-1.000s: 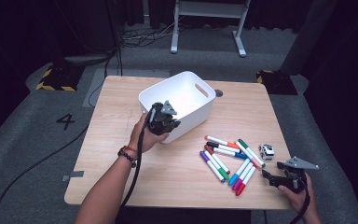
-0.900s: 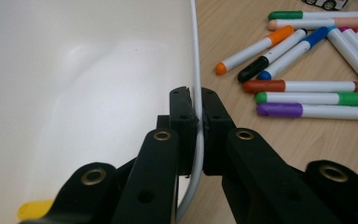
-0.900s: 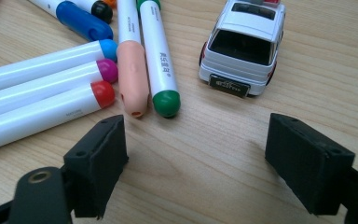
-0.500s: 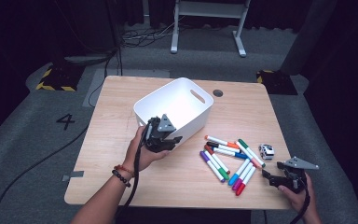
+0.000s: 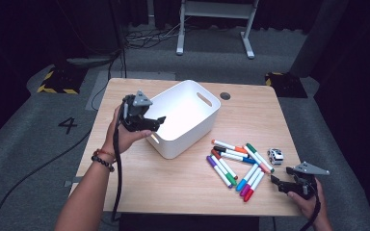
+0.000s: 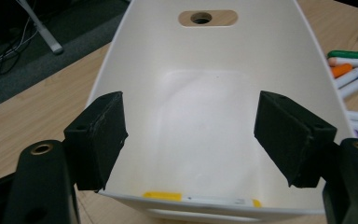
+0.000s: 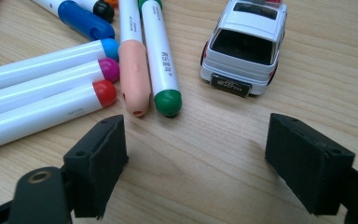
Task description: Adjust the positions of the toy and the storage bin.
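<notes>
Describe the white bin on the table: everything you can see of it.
The white bin looks like smooth plastic, rectangular with rounded corners and flaring walls, an oval handle slot in each end. It stands upright on the wooden table, left of the markers. One yellow-capped marker lies inside at the near wall. The open left gripper hovers at its rim.
</notes>
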